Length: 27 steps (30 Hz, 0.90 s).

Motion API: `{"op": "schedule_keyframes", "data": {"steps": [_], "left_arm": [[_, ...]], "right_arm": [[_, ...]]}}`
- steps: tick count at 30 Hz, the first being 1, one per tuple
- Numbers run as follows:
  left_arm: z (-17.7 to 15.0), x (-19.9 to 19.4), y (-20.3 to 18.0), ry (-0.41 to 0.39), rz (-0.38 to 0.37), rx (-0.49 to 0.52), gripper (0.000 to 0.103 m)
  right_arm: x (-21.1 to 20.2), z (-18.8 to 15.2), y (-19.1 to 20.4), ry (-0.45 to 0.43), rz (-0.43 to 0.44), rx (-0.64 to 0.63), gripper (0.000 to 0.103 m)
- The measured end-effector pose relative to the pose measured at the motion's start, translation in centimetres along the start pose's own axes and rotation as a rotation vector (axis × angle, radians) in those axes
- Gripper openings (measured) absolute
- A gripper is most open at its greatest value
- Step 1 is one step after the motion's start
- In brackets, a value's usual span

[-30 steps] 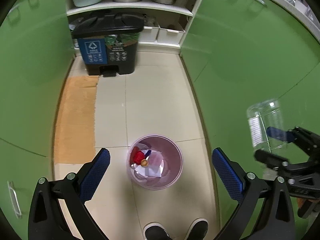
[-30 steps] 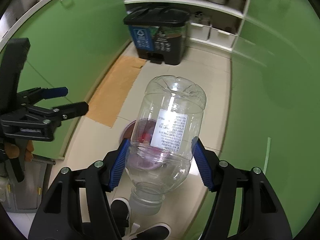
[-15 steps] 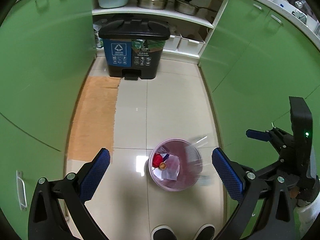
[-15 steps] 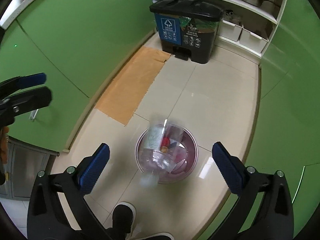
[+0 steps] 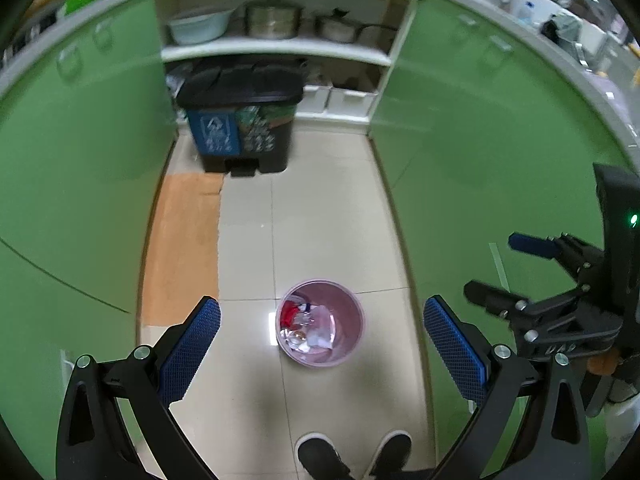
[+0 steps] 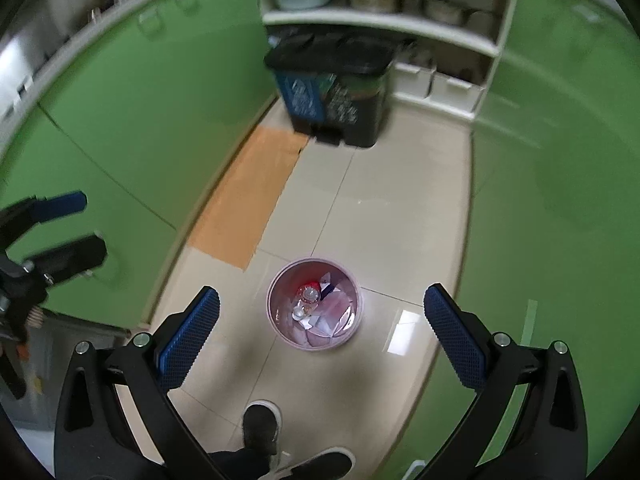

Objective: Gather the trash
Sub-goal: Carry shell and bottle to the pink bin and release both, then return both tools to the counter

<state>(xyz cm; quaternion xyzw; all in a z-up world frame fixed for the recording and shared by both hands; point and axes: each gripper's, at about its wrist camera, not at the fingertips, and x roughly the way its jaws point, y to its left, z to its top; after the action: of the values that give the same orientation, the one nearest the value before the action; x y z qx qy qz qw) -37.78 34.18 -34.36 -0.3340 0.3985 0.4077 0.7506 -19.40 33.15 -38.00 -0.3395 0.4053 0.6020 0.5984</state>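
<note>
Left wrist view. The left gripper (image 5: 322, 344) hangs high above the tiled floor (image 5: 320, 220), its jaws spread wide with nothing between the blue pads. Directly below stands the pink wastebasket (image 5: 352, 344), and inside it lies the clear plastic bottle (image 5: 296, 334) among white paper scraps (image 5: 322, 326) and a red item (image 5: 287, 313). The right gripper (image 5: 508, 268) shows at the right edge, also gaping and empty. A black pedal bin (image 5: 240, 128) stands against the far shelving, and an orange mat (image 5: 184, 240) lies along the left cabinets. The person's dark shoes (image 5: 352, 452) appear at the bottom edge.

Right wrist view. The right gripper (image 6: 322, 344) stands at full spread, its jaws having just been opening, and nothing is between them. The wastebasket (image 6: 276, 320) sits on the floor beneath; the bottle (image 6: 305, 300) rests in it with its neck end uppermost, beside crumpled paper (image 6: 336, 312). The left gripper (image 6: 76, 228) is visible at the left edge, open.

Handling note. The bottle appears empty, so it is judged light, thin-walled and springy; its smooth, curved surface is likely slippery, and a hard squeeze would buckle it rather than break it. The broad labelled body between the pads is the better hold; the narrow neck would tend to swivel. The wastebasket is judged light and stiff at its rim, best taken there.
</note>
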Motion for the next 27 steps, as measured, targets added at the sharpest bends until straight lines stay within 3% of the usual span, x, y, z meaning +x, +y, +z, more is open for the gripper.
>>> {"op": "schedule_keyframes", "data": {"steps": [9,16,20,27], "left_arm": [[5.0,-14.9,-9.1,-0.004,-0.062,0.104,0.098],[7.9,-23.7,-18.3,-0.051,-0.163,0.24,0.098],[9.2,-25.7,-24.5,-0.087,-0.242,0.344,0.098],[9.4,-26.4,-34.2,-0.087,-0.375,0.533,0.098]], "right_arm": [[-22.4,0.8,-2.9,-0.092,-0.059,0.106,0.1],[-37.5,-2.5,-7.4,-0.191,-0.17,0.231,0.1],[-42.5,-5.1,-10.6,-0.244,-0.253,0.32,0.1],[-48.4,-12.5,-16.1,-0.29,-0.41,0.537,0.1]]}}
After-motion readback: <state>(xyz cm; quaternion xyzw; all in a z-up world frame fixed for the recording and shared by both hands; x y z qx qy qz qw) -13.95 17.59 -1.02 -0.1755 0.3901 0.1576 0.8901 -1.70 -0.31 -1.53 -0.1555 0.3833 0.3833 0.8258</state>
